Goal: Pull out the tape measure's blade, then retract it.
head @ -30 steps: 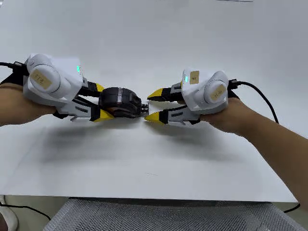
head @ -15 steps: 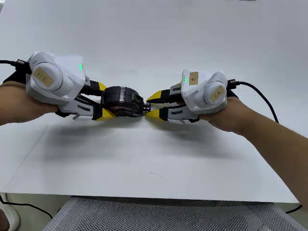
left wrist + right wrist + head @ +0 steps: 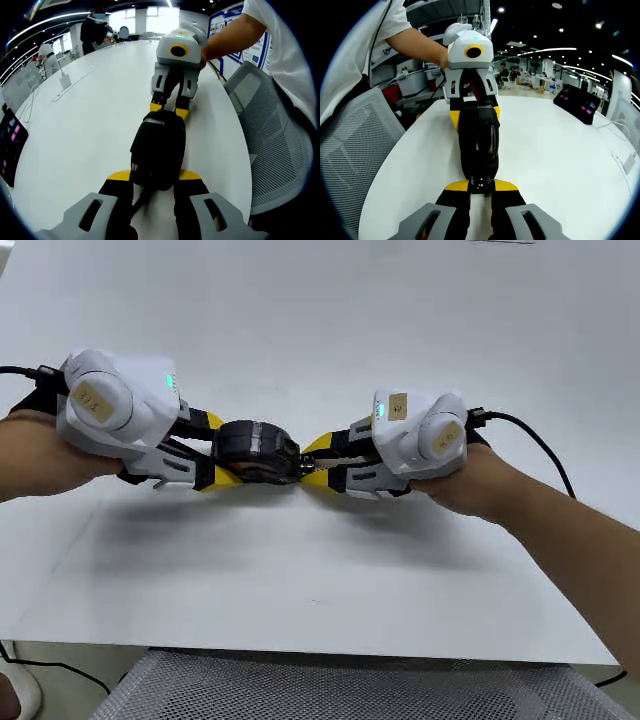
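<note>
Held above the table point(image 3: 300, 580) at centre frame, the tape measure point(image 3: 255, 450) sits clamped in the left gripper point(image 3: 215, 450), while the right gripper point(image 3: 312, 462) pinches its end hook point(image 3: 481, 184) so narrowly that the tab may slip and the blade snap back.

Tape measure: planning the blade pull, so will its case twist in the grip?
The tape measure case looks rigid and chunky, clamped across its sides by the left gripper, so probably steady. Its rounded, smooth black shell might pivot slightly once the right gripper tugs the hook.
</note>
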A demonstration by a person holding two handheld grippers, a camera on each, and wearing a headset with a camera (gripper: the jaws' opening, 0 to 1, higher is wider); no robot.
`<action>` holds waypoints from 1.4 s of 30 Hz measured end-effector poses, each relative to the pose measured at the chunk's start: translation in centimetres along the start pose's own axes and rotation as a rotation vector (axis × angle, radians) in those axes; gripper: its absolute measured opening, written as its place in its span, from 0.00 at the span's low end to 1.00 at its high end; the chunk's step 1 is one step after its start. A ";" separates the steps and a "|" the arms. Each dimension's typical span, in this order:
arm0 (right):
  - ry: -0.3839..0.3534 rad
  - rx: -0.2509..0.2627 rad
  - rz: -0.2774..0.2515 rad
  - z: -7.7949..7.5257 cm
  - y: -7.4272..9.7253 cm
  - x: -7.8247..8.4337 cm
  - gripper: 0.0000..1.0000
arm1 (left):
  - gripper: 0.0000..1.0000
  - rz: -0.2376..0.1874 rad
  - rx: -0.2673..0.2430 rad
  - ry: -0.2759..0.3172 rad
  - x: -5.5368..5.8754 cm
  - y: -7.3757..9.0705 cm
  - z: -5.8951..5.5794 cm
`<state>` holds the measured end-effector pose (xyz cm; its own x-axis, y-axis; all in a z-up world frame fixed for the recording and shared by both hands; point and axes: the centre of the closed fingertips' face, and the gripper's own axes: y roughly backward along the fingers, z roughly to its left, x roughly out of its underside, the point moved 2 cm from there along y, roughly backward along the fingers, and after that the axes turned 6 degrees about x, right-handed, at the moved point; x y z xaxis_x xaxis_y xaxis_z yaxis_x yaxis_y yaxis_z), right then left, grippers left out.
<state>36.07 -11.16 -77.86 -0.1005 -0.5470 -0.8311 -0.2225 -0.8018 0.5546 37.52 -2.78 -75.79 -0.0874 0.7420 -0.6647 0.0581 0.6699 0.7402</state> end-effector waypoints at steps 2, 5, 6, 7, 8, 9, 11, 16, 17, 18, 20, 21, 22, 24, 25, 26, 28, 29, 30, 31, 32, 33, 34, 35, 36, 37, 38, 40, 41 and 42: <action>0.007 -0.004 0.001 0.0 0.0 0.0 0.12 | 0.25 -0.002 0.000 -0.003 0.0 0.0 0.0; 0.011 -0.006 0.001 0.0 0.0 0.0 0.11 | 0.25 -0.001 -0.004 -0.009 0.0 0.0 0.0; 0.005 -0.005 0.002 0.0 0.0 0.0 0.11 | 0.25 -0.001 -0.004 -0.008 0.0 0.0 0.0; 0.007 -0.004 0.002 0.0 0.0 0.0 0.10 | 0.25 -0.001 -0.003 -0.009 0.0 0.0 0.0; 0.009 -0.002 0.001 0.0 0.0 0.0 0.10 | 0.25 -0.003 -0.001 -0.008 0.0 0.0 0.0; 0.008 -0.001 0.001 0.0 0.0 0.0 0.10 | 0.25 -0.002 0.000 -0.008 0.0 0.0 0.0; 0.002 0.002 -0.002 0.0 0.0 0.0 0.10 | 0.25 0.000 -0.003 -0.016 0.0 0.0 0.0; -0.011 0.004 -0.010 0.0 0.1 0.0 0.10 | 0.25 0.008 -0.003 -0.029 0.0 0.0 0.0; -0.011 0.003 -0.011 0.0 0.1 0.0 0.10 | 0.25 0.006 -0.003 -0.026 -0.1 0.0 0.0; -0.010 0.003 -0.010 0.0 0.1 0.0 0.10 | 0.24 0.005 -0.004 -0.025 -0.1 0.0 0.0; -0.006 0.002 -0.009 0.0 0.1 0.0 0.10 | 0.24 0.004 -0.005 -0.024 -0.1 0.0 0.0; -0.005 0.001 -0.010 0.0 0.1 0.0 0.10 | 0.24 0.004 -0.005 -0.023 -0.1 0.0 0.0; -0.003 0.001 -0.010 0.0 0.1 0.0 0.10 | 0.24 0.003 -0.006 -0.024 -0.1 0.0 0.0; -0.001 0.001 -0.007 0.0 0.2 0.0 0.10 | 0.24 0.000 -0.006 -0.019 0.0 0.0 0.0; 0.001 0.000 -0.005 -0.1 0.2 0.0 0.10 | 0.24 -0.002 -0.006 -0.017 0.0 0.0 0.0; -0.005 0.000 -0.007 -0.1 0.2 0.0 0.10 | 0.24 -0.004 -0.007 -0.015 0.0 0.0 0.0; -0.007 -0.003 -0.005 -0.2 0.1 -0.1 0.10 | 0.24 -0.008 -0.008 -0.011 0.0 0.0 0.0; -0.002 -0.004 -0.003 -0.2 0.1 0.0 0.10 | 0.24 -0.010 -0.009 -0.008 0.0 0.0 0.0; -0.001 -0.005 -0.002 -0.2 0.1 0.0 0.10 | 0.24 -0.011 -0.008 -0.009 0.0 0.0 0.0; 0.003 -0.006 -0.001 -0.2 0.2 0.0 0.10 | 0.24 -0.012 -0.009 -0.010 0.0 0.0 0.0; 0.005 -0.007 -0.001 -0.2 0.2 0.0 0.10 | 0.24 -0.013 -0.009 -0.009 0.0 0.0 0.0; 0.002 -0.005 -0.002 -0.2 0.2 0.0 0.10 | 0.24 -0.014 -0.007 -0.005 0.0 -0.1 0.0; 0.001 -0.004 -0.002 -0.2 0.2 0.0 0.10 | 0.24 -0.014 -0.006 -0.005 0.0 -0.1 0.0; 0.000 -0.004 -0.003 -0.2 0.2 0.0 0.10 | 0.24 -0.013 -0.006 -0.007 0.0 -0.1 0.0; 0.000 -0.003 -0.003 -0.1 0.3 0.0 0.10 | 0.24 -0.012 -0.005 -0.009 -0.1 -0.1 0.0; 0.001 -0.002 -0.004 -0.1 0.3 0.0 0.10 | 0.24 -0.013 -0.005 -0.009 -0.1 -0.1 0.0; -0.003 -0.001 -0.005 -0.2 0.4 0.0 0.10 | 0.24 -0.013 -0.005 -0.010 -0.1 -0.1 0.0; -0.003 0.003 -0.005 -0.2 0.5 0.1 0.10 | 0.24 -0.011 -0.005 -0.010 -0.1 -0.1 0.0; -0.009 0.005 -0.006 -0.2 0.6 0.2 0.10 | 0.24 -0.011 -0.005 -0.011 -0.1 -0.1 0.0; -0.013 0.005 -0.006 -0.2 0.7 0.3 0.10 | 0.24 -0.012 -0.005 -0.011 -0.1 -0.1 0.0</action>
<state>36.09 -11.96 -77.73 -0.1118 -0.5391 -0.8348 -0.2281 -0.8037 0.5496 37.50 -2.93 -75.80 -0.0775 0.7340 -0.6747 0.0522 0.6788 0.7325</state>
